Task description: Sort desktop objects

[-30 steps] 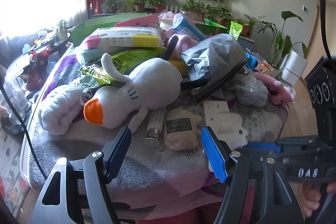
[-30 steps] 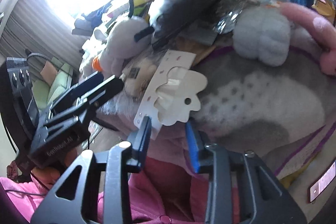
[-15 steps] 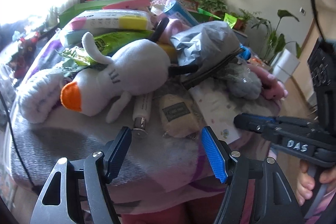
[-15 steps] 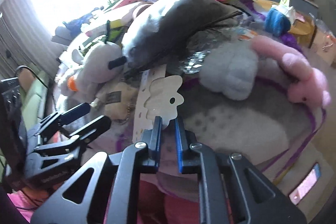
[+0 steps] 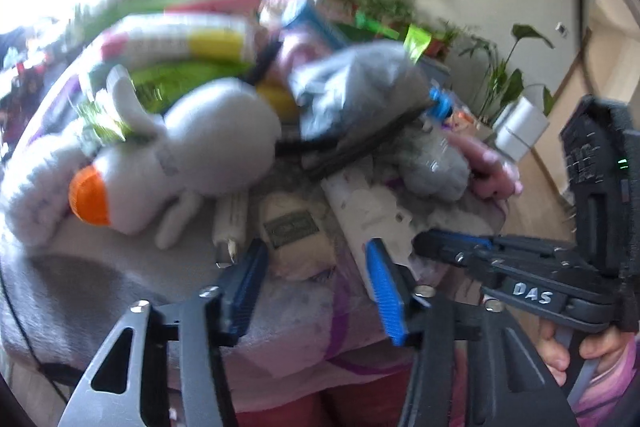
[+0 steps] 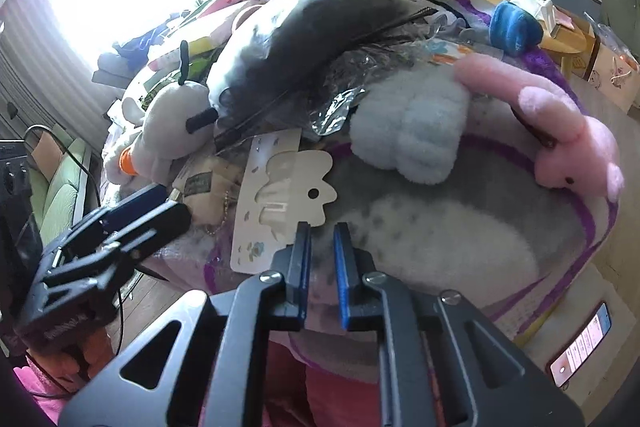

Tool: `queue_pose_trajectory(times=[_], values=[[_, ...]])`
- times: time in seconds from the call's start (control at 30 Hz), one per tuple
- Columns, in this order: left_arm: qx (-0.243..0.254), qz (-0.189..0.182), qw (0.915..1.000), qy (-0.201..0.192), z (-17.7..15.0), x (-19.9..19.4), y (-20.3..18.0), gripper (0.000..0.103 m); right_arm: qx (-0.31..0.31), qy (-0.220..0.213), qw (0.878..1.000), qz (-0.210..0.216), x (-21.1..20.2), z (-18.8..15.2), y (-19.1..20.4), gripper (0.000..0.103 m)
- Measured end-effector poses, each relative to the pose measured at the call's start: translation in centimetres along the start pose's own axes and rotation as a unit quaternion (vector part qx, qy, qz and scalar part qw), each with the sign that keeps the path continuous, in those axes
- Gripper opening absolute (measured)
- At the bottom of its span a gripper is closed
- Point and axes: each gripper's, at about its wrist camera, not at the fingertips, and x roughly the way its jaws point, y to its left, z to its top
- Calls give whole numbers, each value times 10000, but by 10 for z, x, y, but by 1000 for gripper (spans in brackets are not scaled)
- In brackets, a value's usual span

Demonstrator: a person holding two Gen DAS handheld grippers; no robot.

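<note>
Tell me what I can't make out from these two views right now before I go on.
- Left wrist view: motion blur smears the pile; the print on the tan pouch's label is unreadable.
- Right wrist view: the right gripper stands nearly closed by the white card; whether it touches the card cannot be told.
- Right wrist view: the grey bag hides whatever lies beneath.
- Phone: screen text too small.

Black left gripper [image 5: 316,291], ribbed blue pads [image 5: 385,291], silver screws, white "DAS" lettering, pink sleeve [image 6: 36,383]

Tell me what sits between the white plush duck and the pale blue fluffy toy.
In the right wrist view, a flat white flower-shaped card lies between the white plush duck and the pale blue fluffy toy, beneath a grey plastic bag.
</note>
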Motion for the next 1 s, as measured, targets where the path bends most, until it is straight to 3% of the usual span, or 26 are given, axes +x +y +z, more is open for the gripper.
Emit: queue_pose_trajectory(times=[0.17, 0.33, 0.6, 0.67, 0.83, 0.93, 1.0], values=[[-180, 24, 9997, 134, 1, 7, 8, 49, -49, 42, 10000, 24, 2, 5, -5, 15], [-189, 94, 9998, 72, 6, 7, 8, 49, 3, 55, 9998, 171, 6, 12, -8, 34], [16, 236, 9997, 108, 6, 17, 3, 46, -90, 75, 9994, 331, 15, 16, -1, 48], [-19, 192, 9998, 102, 6, 16, 5, 45, -195, 26, 9993, 322, 17, 15, 2, 48], [115, 271, 9996, 40, 4, 12, 3, 41, -150, -97, 9991, 374, 15, 15, 1, 26], [117, 249, 9996, 1, 4, 9, 5, 37, 42, -228, 9982, 554, 8, 16, -6, 17], [148, 257, 9996, -15, 4, 8, 4, 37, 34, -309, 9973, 669, 1, 16, -5, 16]])
